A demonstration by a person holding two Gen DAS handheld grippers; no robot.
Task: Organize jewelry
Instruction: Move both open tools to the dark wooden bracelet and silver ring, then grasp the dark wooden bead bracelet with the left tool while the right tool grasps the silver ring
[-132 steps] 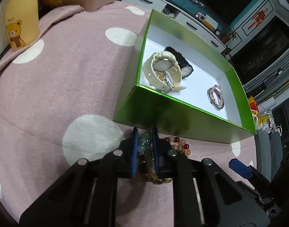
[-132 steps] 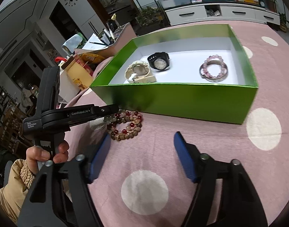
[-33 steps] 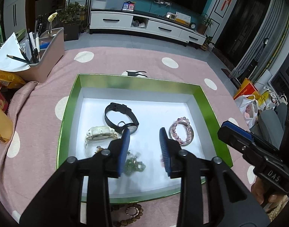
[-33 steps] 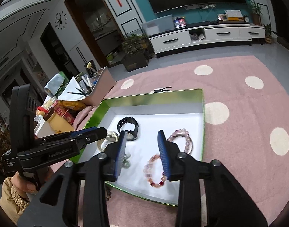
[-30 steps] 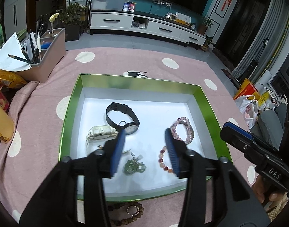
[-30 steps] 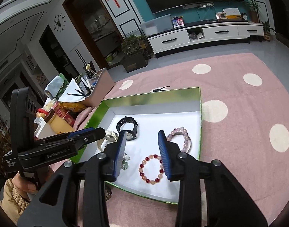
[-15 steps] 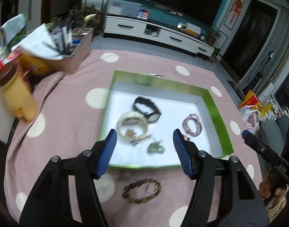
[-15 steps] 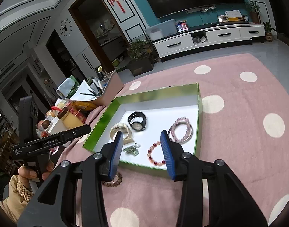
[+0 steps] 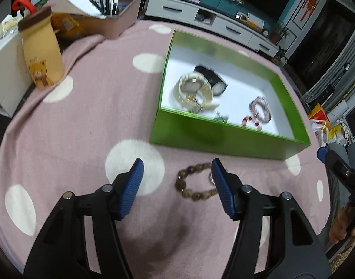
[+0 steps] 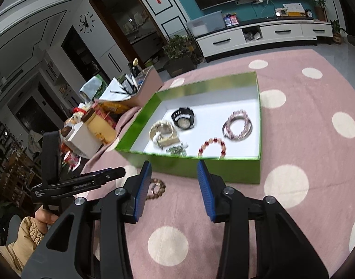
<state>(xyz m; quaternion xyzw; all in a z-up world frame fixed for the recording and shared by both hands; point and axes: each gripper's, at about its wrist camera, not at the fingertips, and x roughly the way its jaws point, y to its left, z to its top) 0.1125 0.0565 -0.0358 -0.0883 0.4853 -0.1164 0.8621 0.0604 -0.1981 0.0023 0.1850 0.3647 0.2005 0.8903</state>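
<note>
- the one piece not yet put away is the brown bead bracelet [image 9: 197, 182], lying flat on the pink dotted cloth [image 9: 89, 116] of the worktop, just outside the near wall of the green box [image 9: 223, 139] and apart from it.
- in the left wrist view the left gripper [image 9: 177, 186] has its jaws spread wide and empty — the bracelet sits ahead of them and off toward the right-hand pad, its far right edge hidden behind that pad; whether pad and beads touch cannot be told.
- the loop is stretched a little longer side to side than front to back, so its long axis runs roughly across the line of the jaws.
- the right gripper [image 10: 174, 186] is also open and empty, jaws moderately apart; in its view the bracelet [image 10: 157, 189] peeks out beside the left pad, outside the gap.
- judgement: the left is the nearer and better lined up — a small shift to its right and a drop onto one side of the loop looks like what the pick calls for.
- inside the box already: a cream watch [image 10: 163, 131], a black watch [image 10: 183, 118], a pale pink bead bracelet [image 10: 237, 125], a red bead bracelet [image 10: 212, 147] and a small green piece [image 10: 177, 150], somewhat blurred.
</note>
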